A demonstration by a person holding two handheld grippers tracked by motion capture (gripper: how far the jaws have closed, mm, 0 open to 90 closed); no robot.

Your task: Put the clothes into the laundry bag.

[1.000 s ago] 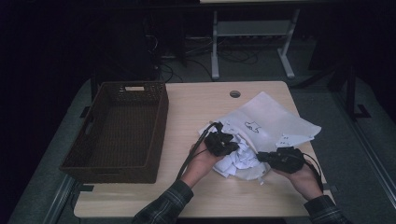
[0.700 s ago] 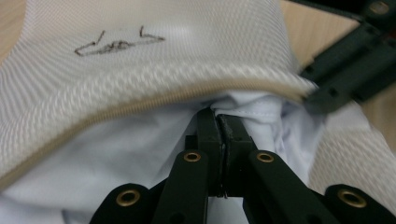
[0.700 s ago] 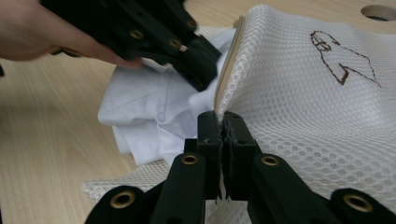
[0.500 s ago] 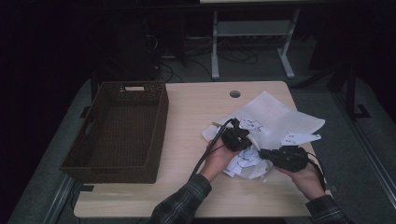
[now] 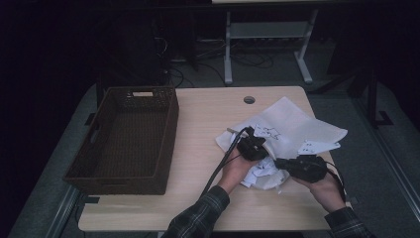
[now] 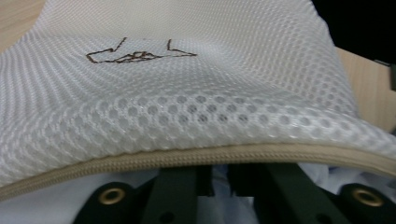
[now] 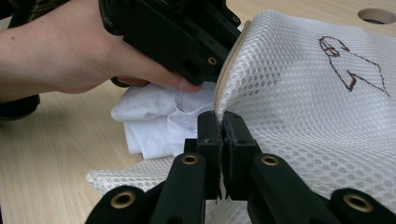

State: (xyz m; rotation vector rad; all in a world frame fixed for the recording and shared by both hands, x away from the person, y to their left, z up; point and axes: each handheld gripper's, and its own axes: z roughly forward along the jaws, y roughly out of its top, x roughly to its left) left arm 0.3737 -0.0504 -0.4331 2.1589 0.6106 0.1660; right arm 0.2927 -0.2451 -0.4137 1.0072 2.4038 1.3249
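high view: white mesh laundry bag [image 5: 292, 124] lies on the wooden table [image 5: 208, 124], well to the right of the dark wicker basket [image 5: 130, 136] and just this side of the round cable hole [image 5: 249, 99]. bag is honeycomb netting, pale and slightly see-through, with small dark line drawings stitched or printed on it and a beige zipper [image 6: 187, 156] running along its open edge. white cloth [image 5: 265, 173], crumpled, sits at the bag's near edge, partly under the netting, between the two hands

right gripper view: right gripper [image 7: 219, 122] has its jaws pressed together on the bag's zippered rim, netting pinched between the pads; the rim rises from the pinch toward the left gripper [image 7: 205, 65] just above it. folded white cloth [image 7: 154, 121] lies on the table left of the pinch, tucked beneath the bag's lip and touching the fingers [image 7: 182, 85] of the left hand. one dark drawing shows on the netting near the cable hole

left gripper view: left gripper [image 6: 219, 179] sits under the raised zipper edge, jaws nearly together with a narrow gap; they have just been opening a little. white cloth shows around and between them; cannot tell whether the pads press on it. netting arches over the jaws, another line drawing on its upper face
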